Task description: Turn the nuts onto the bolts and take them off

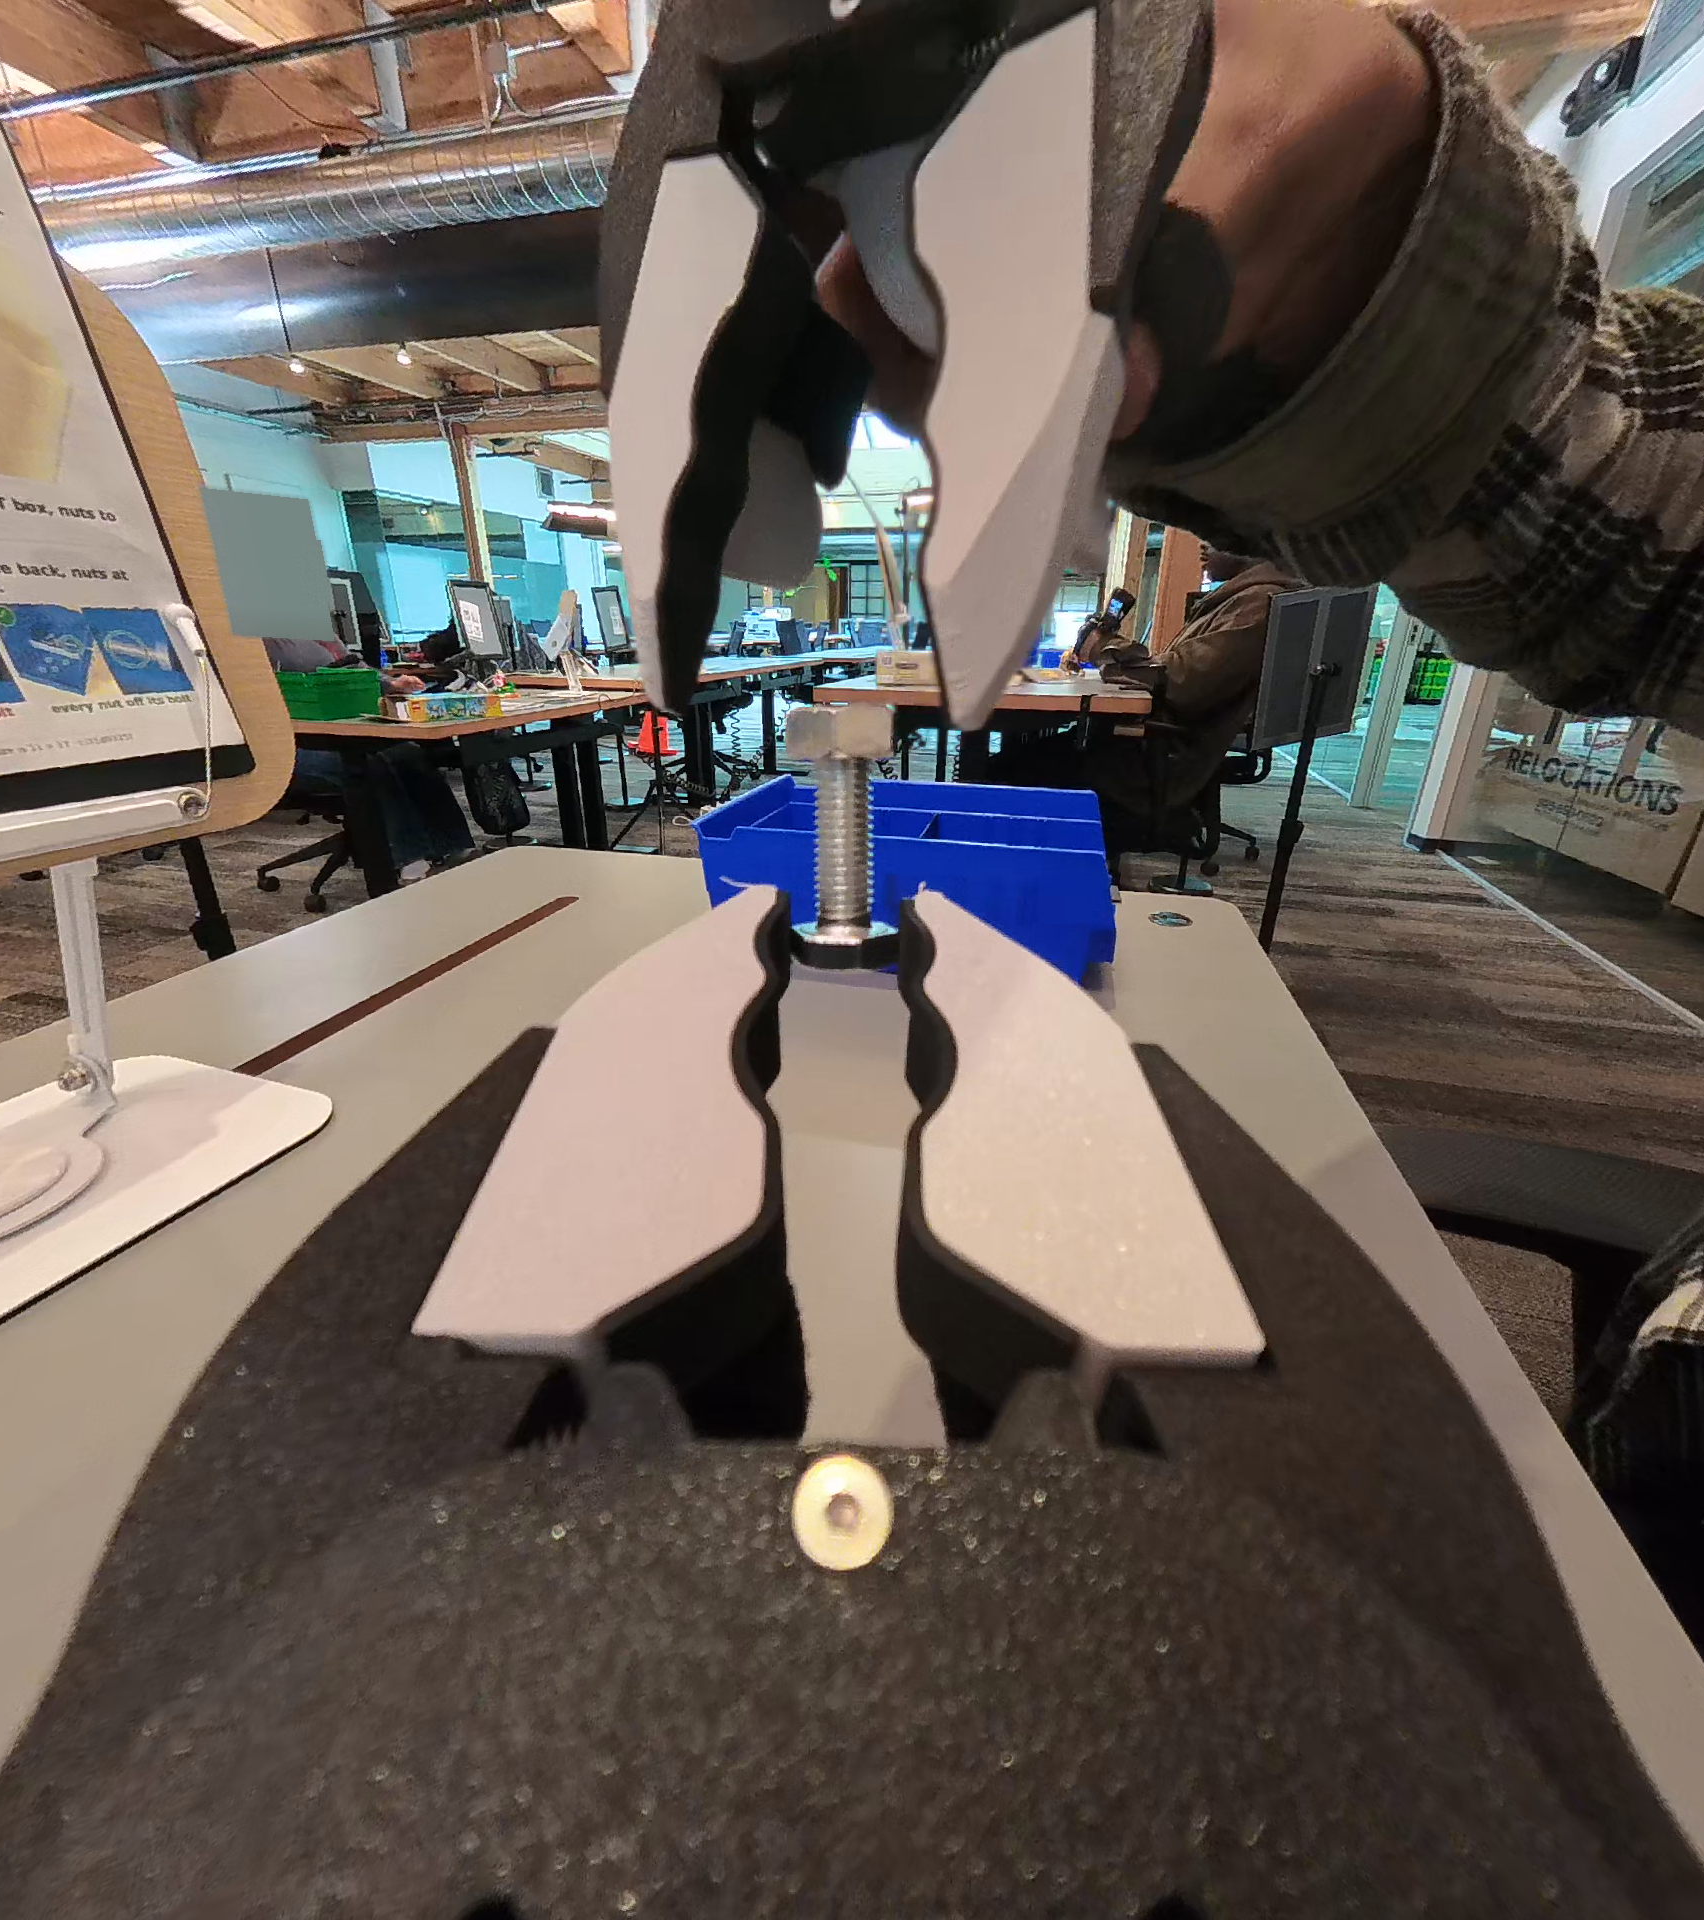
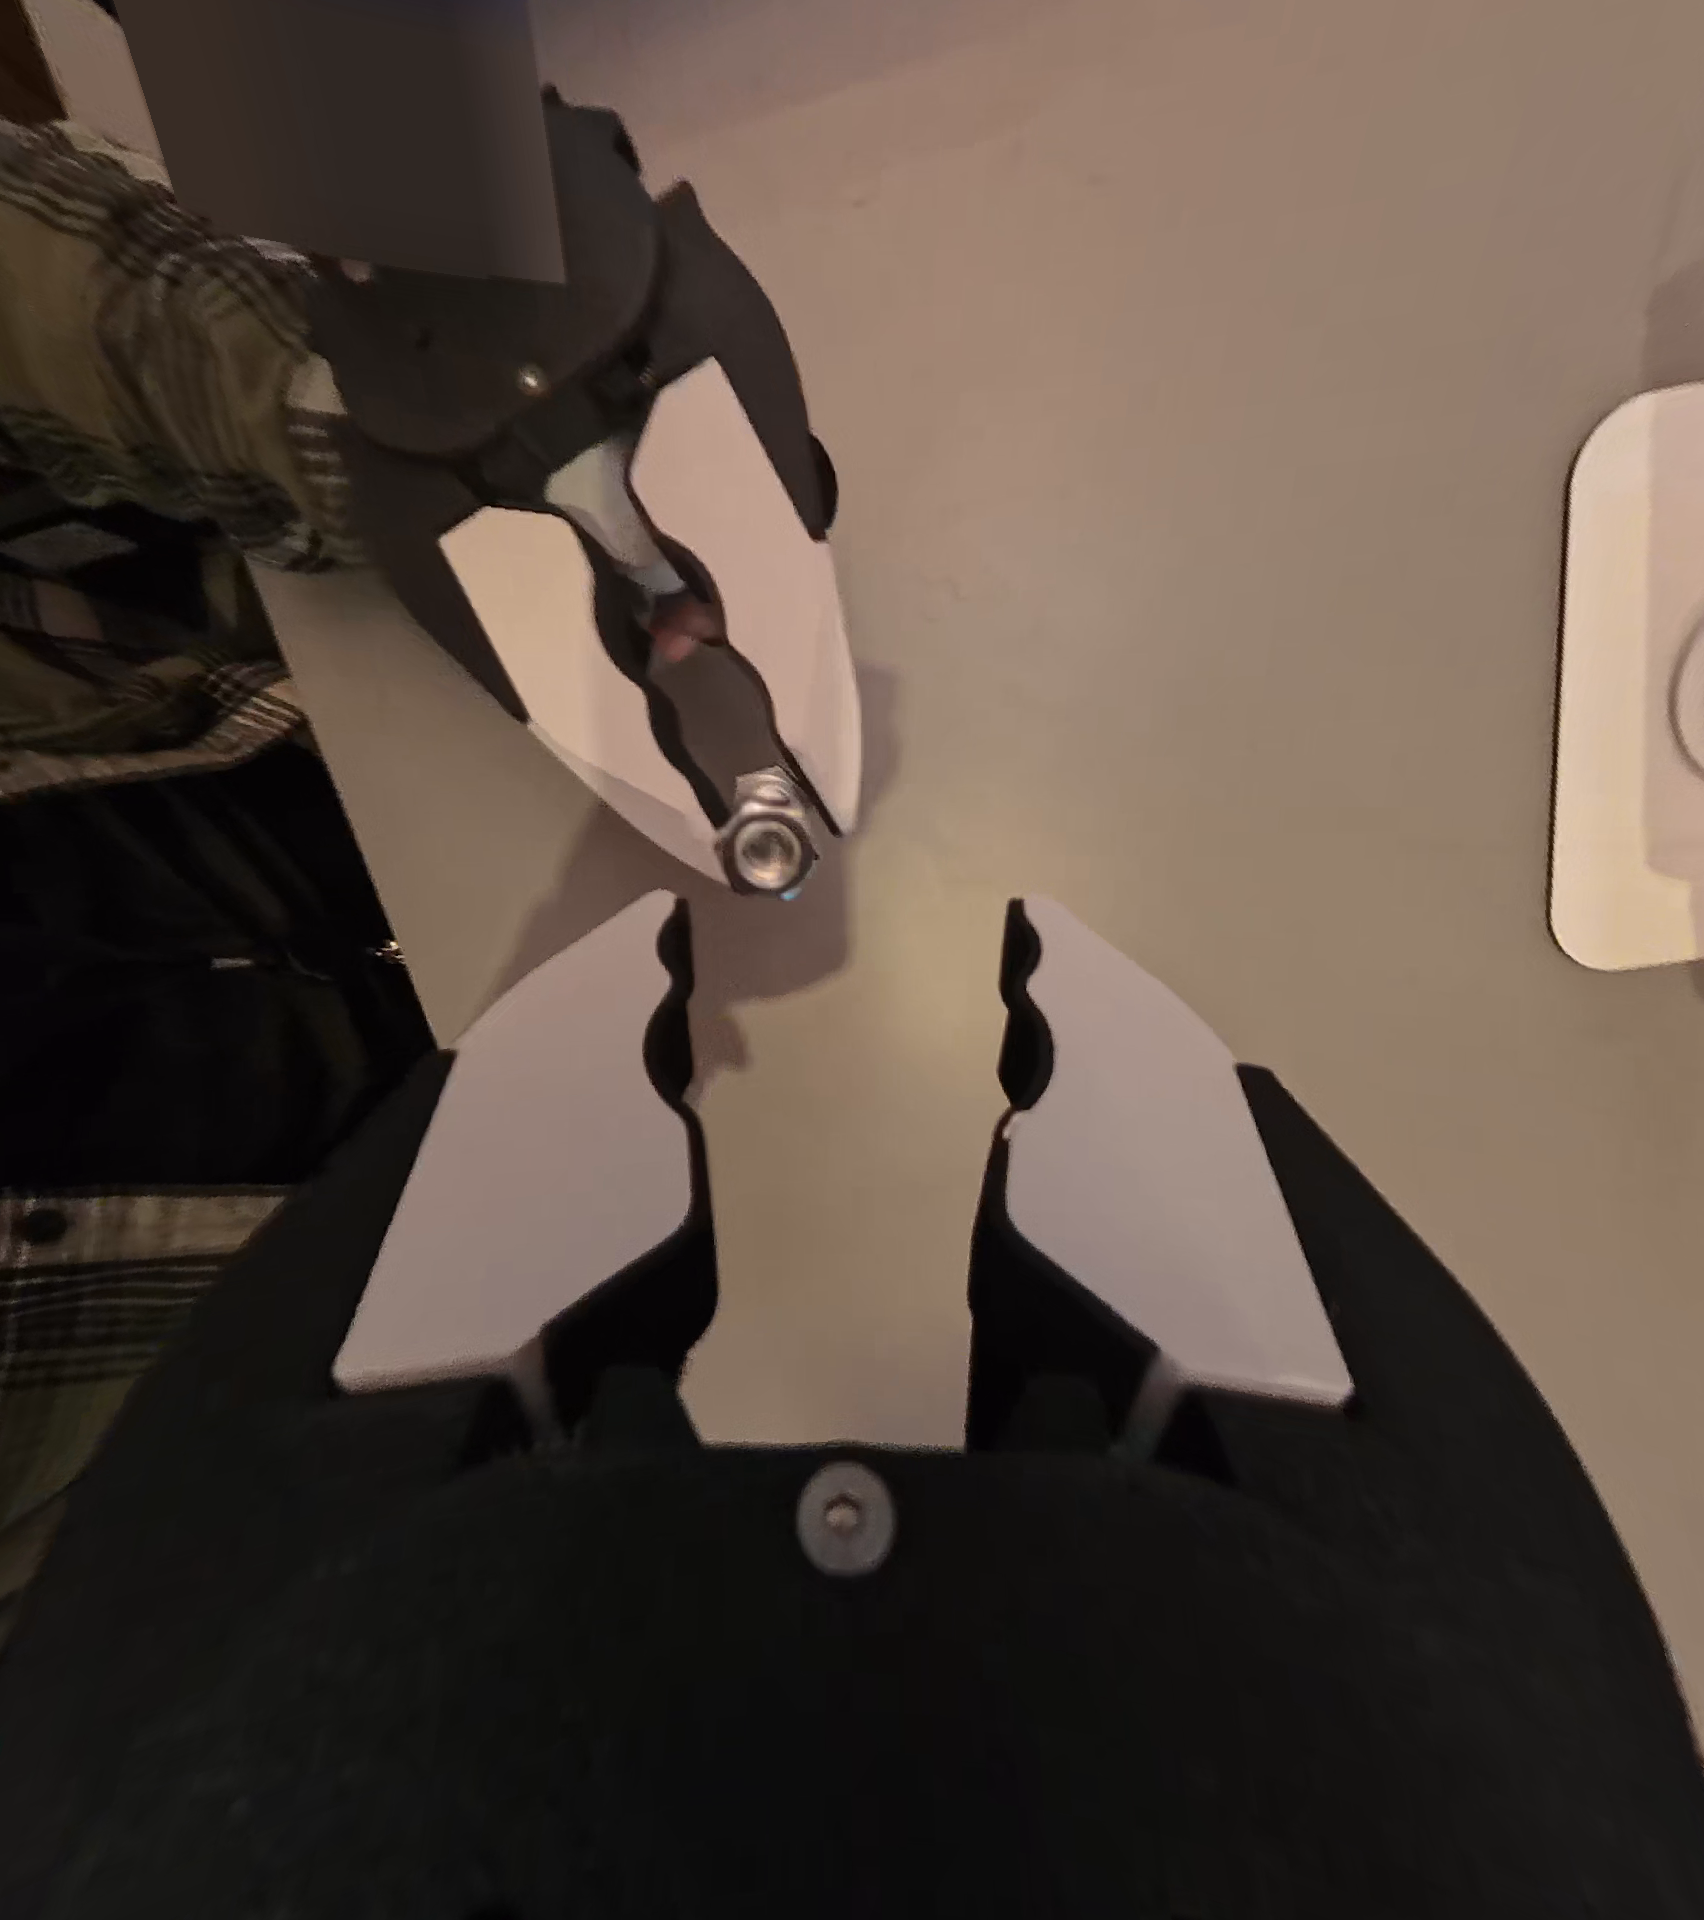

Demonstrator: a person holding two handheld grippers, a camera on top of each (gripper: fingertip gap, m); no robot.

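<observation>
A silver bolt stands upright with its head down, and a hex nut sits at the top of its thread. My left gripper is shut on the bolt's head just above the grey table. My right gripper hangs over the bolt from above, open, its fingertips level with the nut's top and apart from it. In the right wrist view I look down on the nut held up by the left gripper. My right gripper is open, with the nut just past its left fingertip.
A blue bin stands right behind the bolt. A sheet stand with a white base is at the left; its base also shows in the right wrist view. The table's edge runs at the right. Both grippers' tips are close together, under 4 cm apart.
</observation>
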